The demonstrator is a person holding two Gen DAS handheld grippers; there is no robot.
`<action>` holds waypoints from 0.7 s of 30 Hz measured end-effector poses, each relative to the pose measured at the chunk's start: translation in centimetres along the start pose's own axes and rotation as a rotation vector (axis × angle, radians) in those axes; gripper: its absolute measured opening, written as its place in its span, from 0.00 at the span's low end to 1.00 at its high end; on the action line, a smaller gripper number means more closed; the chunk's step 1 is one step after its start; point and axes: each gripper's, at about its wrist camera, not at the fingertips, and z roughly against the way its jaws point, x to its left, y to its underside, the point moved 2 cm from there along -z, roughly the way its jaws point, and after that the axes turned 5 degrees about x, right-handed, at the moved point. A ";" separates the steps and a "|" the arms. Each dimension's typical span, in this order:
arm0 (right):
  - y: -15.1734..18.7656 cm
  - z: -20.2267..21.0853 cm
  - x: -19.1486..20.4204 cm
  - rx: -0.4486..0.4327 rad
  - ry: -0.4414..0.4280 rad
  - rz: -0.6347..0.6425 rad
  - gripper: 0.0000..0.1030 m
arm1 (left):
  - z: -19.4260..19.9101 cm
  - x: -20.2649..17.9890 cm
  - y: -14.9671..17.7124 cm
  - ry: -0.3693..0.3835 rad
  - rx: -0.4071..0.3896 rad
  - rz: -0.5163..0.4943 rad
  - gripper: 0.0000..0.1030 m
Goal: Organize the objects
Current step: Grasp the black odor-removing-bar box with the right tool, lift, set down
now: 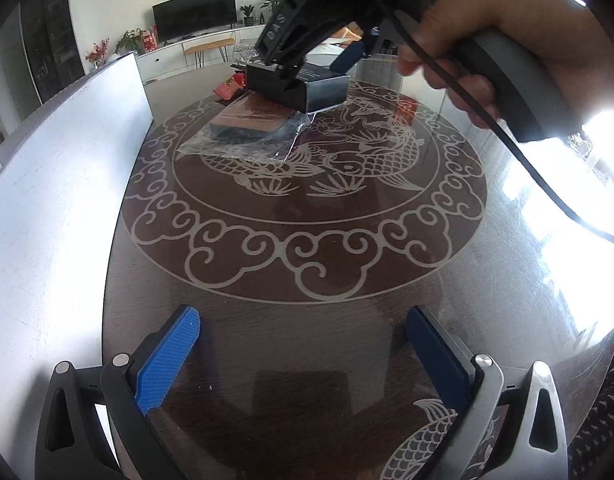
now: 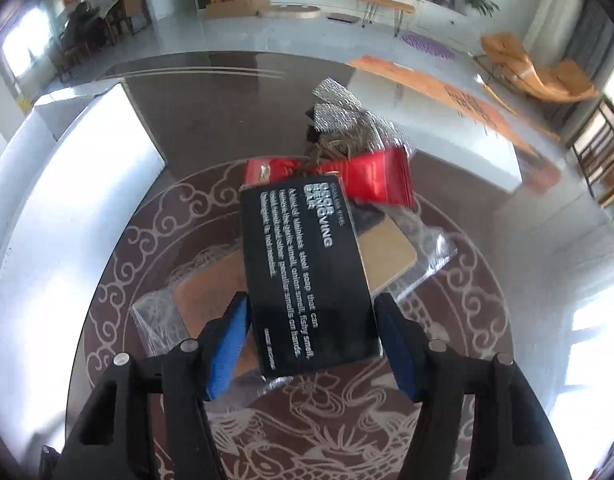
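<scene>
A black box (image 2: pixel 307 272) with white print sits between the blue pads of my right gripper (image 2: pixel 311 320), and both pads touch its long sides. From the left wrist view this box (image 1: pixel 323 88) rests over a flat brown item in a clear plastic bag (image 1: pixel 247 124), with the right gripper (image 1: pixel 283 68) coming down on it from above. Behind the box lie a red packet (image 2: pixel 375 180) and a silver patterned packet (image 2: pixel 343 116). My left gripper (image 1: pixel 303 340) hangs open over the near part of the table with nothing between its fingers.
The round dark glass table (image 1: pixel 307 272) bears a fish and cloud pattern. A white slab (image 1: pixel 67 160) stands along its left side. A person's hand (image 1: pixel 487 40) holds the right gripper's handle, and a black cable (image 1: pixel 527 160) trails from it at the right.
</scene>
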 end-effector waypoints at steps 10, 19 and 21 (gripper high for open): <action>14.7 4.3 -5.8 -0.051 0.069 -0.167 0.59 | 0.0 0.0 0.0 0.000 0.000 0.000 1.00; 25.8 10.1 -5.5 -0.270 0.210 -0.281 0.76 | -0.2 0.1 -1.5 0.020 0.112 0.008 1.00; 27.9 12.0 -5.3 -0.366 0.250 -0.312 0.88 | 0.9 0.5 -3.9 0.051 0.090 0.037 1.00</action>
